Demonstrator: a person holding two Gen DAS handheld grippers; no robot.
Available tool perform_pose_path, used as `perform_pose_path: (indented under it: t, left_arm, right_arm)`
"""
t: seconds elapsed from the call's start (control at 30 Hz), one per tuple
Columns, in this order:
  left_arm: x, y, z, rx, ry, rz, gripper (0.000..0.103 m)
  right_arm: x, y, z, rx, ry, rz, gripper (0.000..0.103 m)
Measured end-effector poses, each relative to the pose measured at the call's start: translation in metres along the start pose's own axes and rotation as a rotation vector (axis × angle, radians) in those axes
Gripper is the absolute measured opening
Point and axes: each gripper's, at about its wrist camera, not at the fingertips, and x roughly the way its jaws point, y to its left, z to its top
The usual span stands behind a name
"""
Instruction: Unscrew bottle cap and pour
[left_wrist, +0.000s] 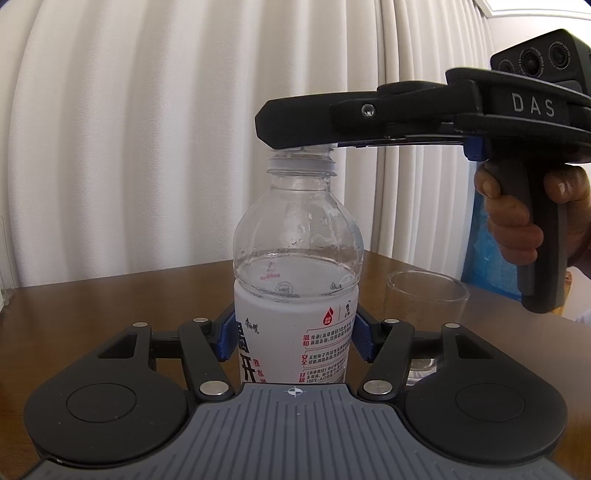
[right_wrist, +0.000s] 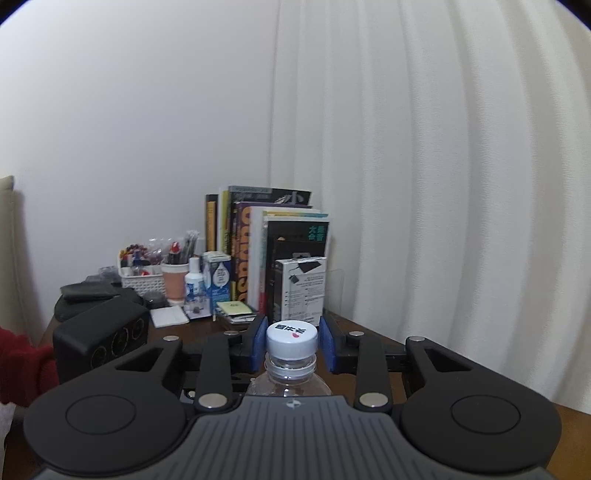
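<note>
The bottle (left_wrist: 295, 280) is held upright on the wooden table (left_wrist: 92, 314), pinched at its label by the left gripper (left_wrist: 294, 334). The white cap (right_wrist: 292, 339) is flanked closely by the right gripper (right_wrist: 292, 343) fingers; contact cannot be confirmed. An empty glass (left_wrist: 428, 299) is positioned just beside the bottle.

Brown wooden table (left_wrist: 110, 314), white pleated curtain (left_wrist: 147, 129) behind it. Far end, by plain white wall (right_wrist: 129, 110): row of upright books (right_wrist: 258, 240), white boxed item (right_wrist: 301, 288) leaning in front. Left of books: blue-white carton (right_wrist: 218, 277), small white bottle (right_wrist: 194, 282), pink cup w/ pens (right_wrist: 173, 277), white basket (right_wrist: 142, 282) of small bits. Black speaker (right_wrist: 99, 339) nearest, left; notepad (right_wrist: 168, 315) beside it.
</note>
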Motion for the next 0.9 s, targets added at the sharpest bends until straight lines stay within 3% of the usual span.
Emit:
perform_pose_path:
  t: [0.53, 0.9]
  left_arm:
    - [-0.003, -0.005, 0.003, -0.004, 0.006, 0.023, 0.058]
    - [-0.005, -0.002, 0.003, -0.006, 0.003, 0.023, 0.058]
  right_arm:
    - [0.007, 0.029, -0.013, 0.131, -0.068, -0.243, 0.032]
    - [0.011, 0.026, -0.012, 0.119, -0.039, -0.229, 0.032]
